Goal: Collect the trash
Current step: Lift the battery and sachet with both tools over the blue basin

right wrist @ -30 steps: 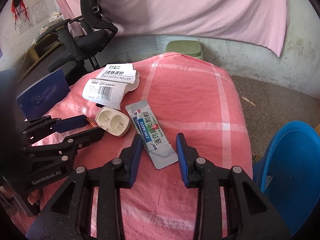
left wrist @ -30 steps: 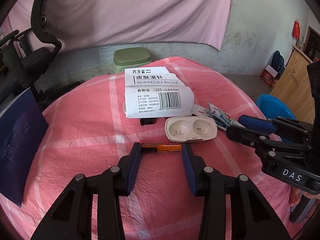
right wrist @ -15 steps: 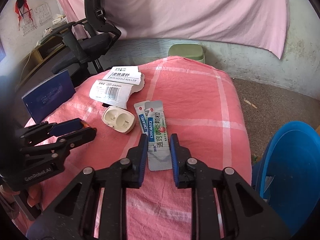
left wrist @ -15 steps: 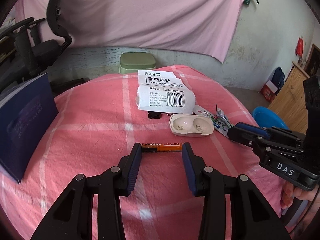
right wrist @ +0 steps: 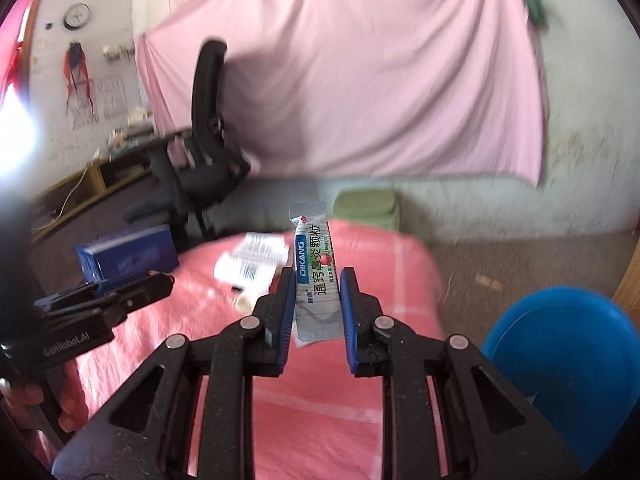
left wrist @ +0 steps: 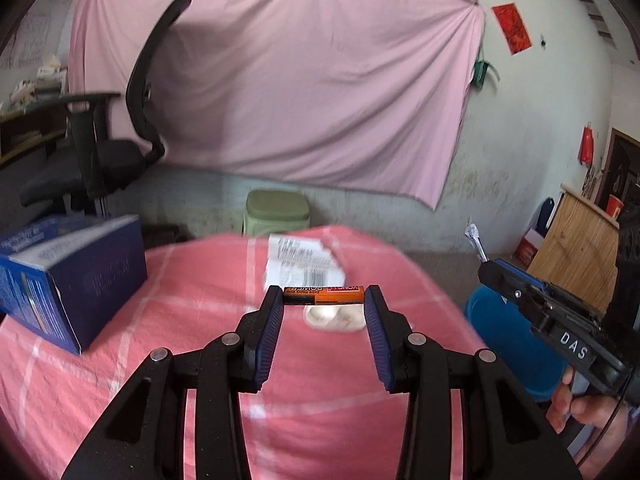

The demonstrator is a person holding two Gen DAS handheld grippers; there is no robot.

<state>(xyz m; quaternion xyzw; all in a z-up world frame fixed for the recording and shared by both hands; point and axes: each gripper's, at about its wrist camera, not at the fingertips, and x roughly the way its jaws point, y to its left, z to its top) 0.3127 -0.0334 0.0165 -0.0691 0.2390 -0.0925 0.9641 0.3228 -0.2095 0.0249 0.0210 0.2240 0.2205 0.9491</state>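
Note:
My left gripper (left wrist: pixel 324 296) is shut on an orange and black battery (left wrist: pixel 324 295), gripped end to end and lifted above the pink checked tablecloth (left wrist: pixel 160 360). My right gripper (right wrist: pixel 318 280) is shut on a white and blue medicine sachet (right wrist: pixel 316 276) that stands upright between its pads, also raised off the cloth. A white labelled bag (left wrist: pixel 302 266) and a cream plastic tray (left wrist: pixel 334 318) lie on the cloth beyond the battery. In the left wrist view the right gripper (left wrist: pixel 486 270) shows at the right edge, and the left gripper (right wrist: pixel 168 280) appears at the left of the right wrist view.
A blue bin (right wrist: pixel 572 360) stands on the floor to the right of the table. A dark blue box (left wrist: pixel 76 280) sits at the table's left. A green stool (left wrist: pixel 278 210) and a black office chair (left wrist: pixel 112 148) are behind the table. A wooden cabinet (left wrist: pixel 576 248) is at far right.
Both grippers rose and tilted upward, lifting the battery and the sachet off the cloth. The right jaws closed onto the sachet between the first and second earlier frames.

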